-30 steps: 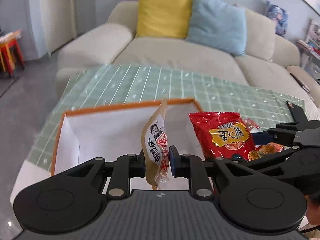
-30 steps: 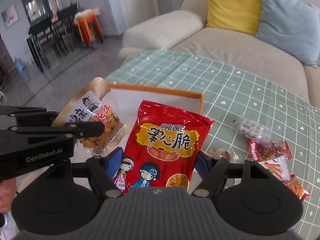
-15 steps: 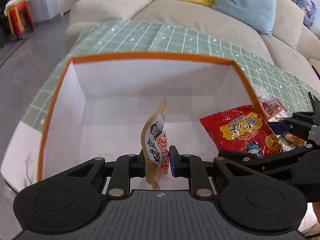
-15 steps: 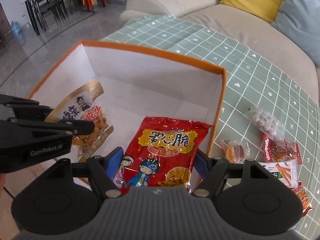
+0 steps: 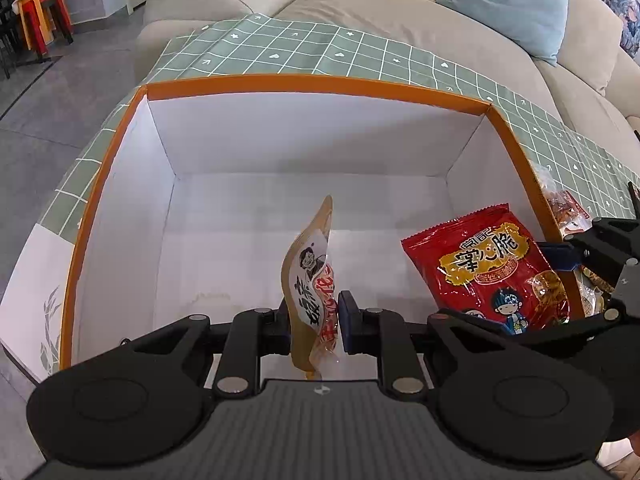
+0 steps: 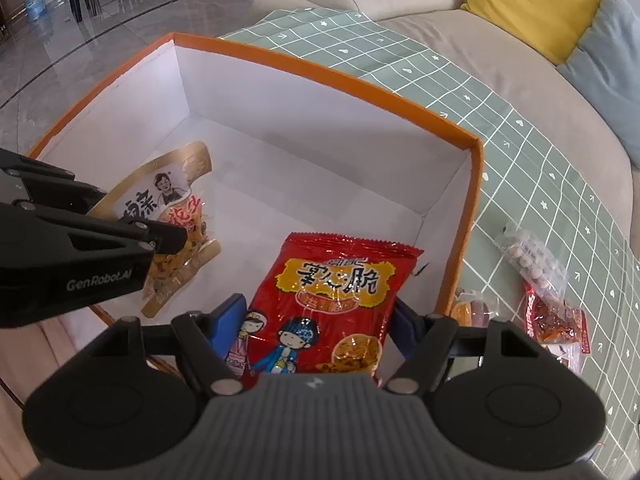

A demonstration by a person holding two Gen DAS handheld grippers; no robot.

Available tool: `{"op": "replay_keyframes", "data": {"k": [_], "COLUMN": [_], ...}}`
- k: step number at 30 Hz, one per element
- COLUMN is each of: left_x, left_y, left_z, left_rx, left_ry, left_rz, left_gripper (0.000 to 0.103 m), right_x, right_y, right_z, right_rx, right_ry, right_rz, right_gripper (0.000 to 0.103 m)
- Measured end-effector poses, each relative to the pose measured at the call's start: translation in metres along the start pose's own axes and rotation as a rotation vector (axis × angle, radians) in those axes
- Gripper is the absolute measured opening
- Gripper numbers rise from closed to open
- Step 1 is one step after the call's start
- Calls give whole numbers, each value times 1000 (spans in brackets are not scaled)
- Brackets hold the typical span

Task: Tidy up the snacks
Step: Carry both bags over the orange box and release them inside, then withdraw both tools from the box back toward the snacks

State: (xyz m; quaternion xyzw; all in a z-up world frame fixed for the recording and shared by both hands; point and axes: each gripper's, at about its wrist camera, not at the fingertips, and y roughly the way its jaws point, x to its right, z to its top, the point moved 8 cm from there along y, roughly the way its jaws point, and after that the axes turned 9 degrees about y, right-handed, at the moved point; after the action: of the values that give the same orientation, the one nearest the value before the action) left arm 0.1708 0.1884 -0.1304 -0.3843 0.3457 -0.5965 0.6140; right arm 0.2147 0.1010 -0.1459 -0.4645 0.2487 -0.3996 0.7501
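Over the green checked tablecloth (image 5: 320, 52), inside an orange-rimmed white box (image 5: 312, 84): two snack packets held low, one per gripper.

Beyond the table, far side: beige sofa (image 5: 360, 12) with yellow cushion (image 6: 532, 4) and pale blue cushion (image 5: 508, 0). Within the box, right: red snack bag (image 6: 332, 304) flat-faced, clamped across its width between the moderately spread jaws of the right gripper (image 6: 320, 320). Left of it: tan peanut pouch (image 5: 310, 288) edge-on and upright, pinched tight in the narrow jaws of the left gripper (image 5: 314, 320). Outside the box on the cloth, right: clear pack of pale round sweets (image 6: 528, 252), red chilli-snack packet (image 6: 556, 316), small orange sweet pack (image 6: 472, 308) just beside the box wall.
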Motion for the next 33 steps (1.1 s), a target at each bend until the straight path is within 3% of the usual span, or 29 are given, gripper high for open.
{"op": "replay_keyframes", "data": {"k": [5, 10, 18, 29, 33], "left_x": [2, 4, 15, 7, 11], "left_y": [-2, -10, -18, -6, -15], "left_z": [1, 4, 7, 0, 3], "left_rx": [6, 19, 24, -73, -51], "left_ry": [1, -2, -4, -3, 26], "left_rz": [-6, -10, -50, 43, 84], "left_gripper": [23, 23, 23, 24, 35], "right_x": [0, -1, 6, 36, 48], "right_y": [-6, -21, -45, -62, -63], "right_z": [2, 2, 1, -9, -20], "right_rx": [14, 55, 142, 179, 176], "right_ry": [19, 16, -16, 68, 108], "right_rz": [6, 1, -77, -86, -86], "right_gripper": [73, 83, 88, 91, 91]}}
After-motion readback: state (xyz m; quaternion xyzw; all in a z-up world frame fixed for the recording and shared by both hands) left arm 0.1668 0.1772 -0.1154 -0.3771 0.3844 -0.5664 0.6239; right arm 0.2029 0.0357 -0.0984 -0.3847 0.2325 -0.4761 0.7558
